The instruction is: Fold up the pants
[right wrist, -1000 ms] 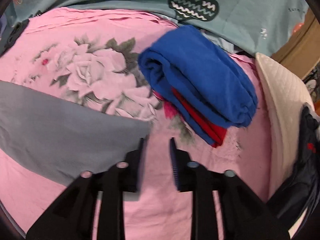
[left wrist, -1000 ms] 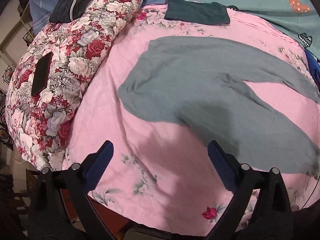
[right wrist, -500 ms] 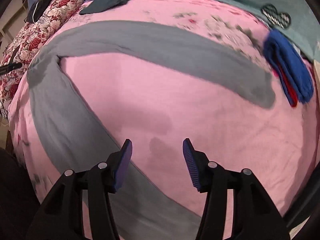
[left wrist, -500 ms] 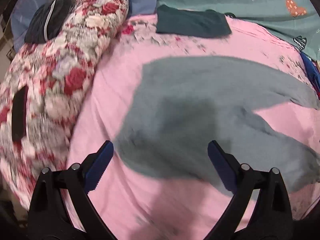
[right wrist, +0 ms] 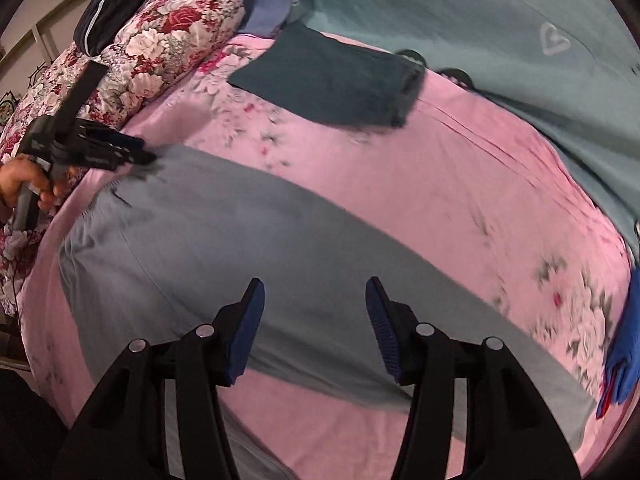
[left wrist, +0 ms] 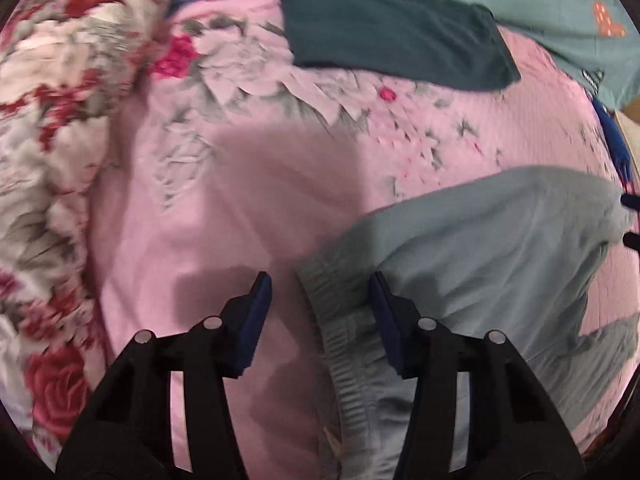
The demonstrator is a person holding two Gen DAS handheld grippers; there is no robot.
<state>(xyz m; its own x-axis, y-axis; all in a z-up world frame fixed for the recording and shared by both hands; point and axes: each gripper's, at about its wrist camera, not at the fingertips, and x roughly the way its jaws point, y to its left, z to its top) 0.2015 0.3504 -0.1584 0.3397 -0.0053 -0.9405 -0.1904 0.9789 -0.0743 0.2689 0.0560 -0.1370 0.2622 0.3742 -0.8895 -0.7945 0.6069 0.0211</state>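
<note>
Jaws of the left gripper (left wrist: 316, 308) are closing astride the ribbed waistband of the grey pants (right wrist: 248, 248), not yet pinching it; the right gripper (right wrist: 316, 320) hangs released above a leg. Pants lie spread on the pink bed (right wrist: 460, 168), probably for a first fold. Motion blur smears the waistband, and the nearer leg runs out of view.

left gripper (left wrist: 316, 300): black frame, blue ribbed pads, silver screws showing
right gripper (right wrist: 316, 304): showing the same build
hand (right wrist: 24, 184): sleeve hidden
</note>
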